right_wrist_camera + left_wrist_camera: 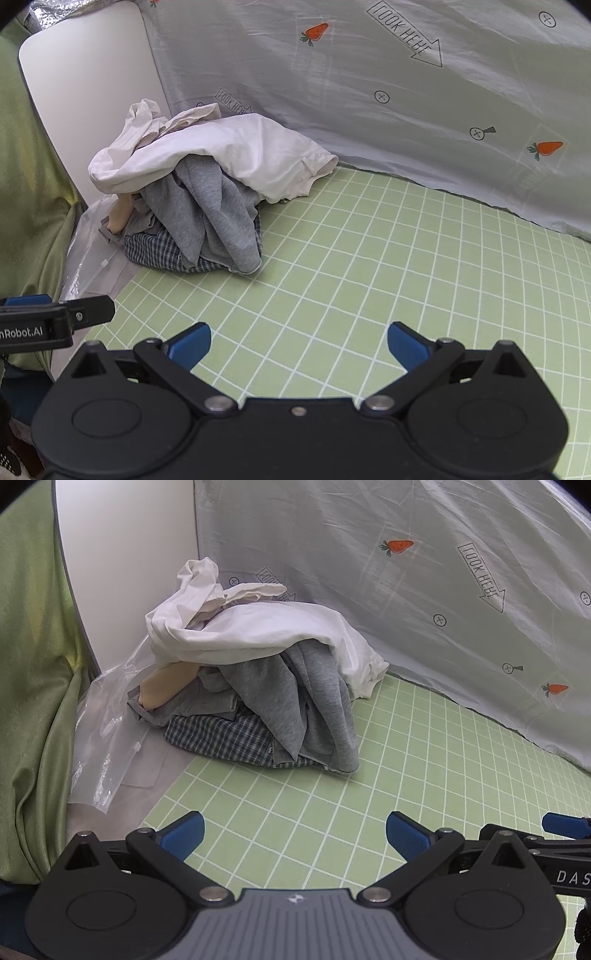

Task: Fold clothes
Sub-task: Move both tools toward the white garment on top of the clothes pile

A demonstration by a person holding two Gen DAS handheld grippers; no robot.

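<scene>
Heaped at the desk's far left corner: clothes pile (258,686), white shirt (251,635) on top, grey garment (306,709) and checked fabric (221,734) beneath, against the white panel (125,572) and carrot-print sheet (424,590). Clear plastic bag (107,738) just left, at the desk's left edge. Open green grid mat (369,277) from pile to near edge. Left tool (294,836) and right tool (298,345) both spread apart, empty, side by side above the near edge.

The checked garment (221,738) at centre frame lies mostly buried under the grey garment (306,701). The cream piece (166,686) shows only an end. The right hand-held gripper (561,830) is cut off at the lower right edge.
</scene>
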